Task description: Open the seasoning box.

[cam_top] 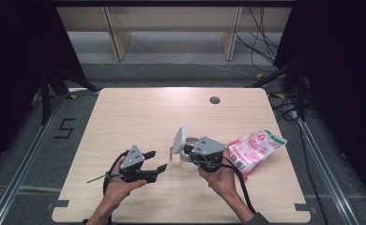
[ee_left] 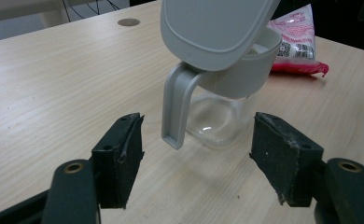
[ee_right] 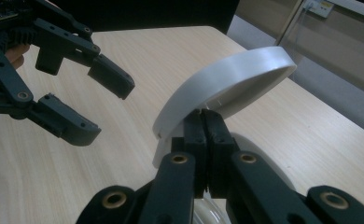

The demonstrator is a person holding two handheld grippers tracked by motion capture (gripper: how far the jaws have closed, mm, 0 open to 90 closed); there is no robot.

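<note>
a: what is at the left of the table?

b: the left gripper sits there in the person's left hand, low over the wood. its jaws are spread wide and hold nothing. in the left gripper view they point at the handle of the jug.

a: and the jug itself?

b: the clear jug with a grey collar stands near the middle of the table, between the two grippers. its grey lid is tipped up, almost on edge, above the rim.

a: what holds the lid up?

b: the right gripper, held in the right hand. in the right gripper view its jaws are pressed together on the near edge of the lid.

a: anything further right?

b: a pink and white packet lies flat on the table just beside the right gripper, toward the right edge.
</note>
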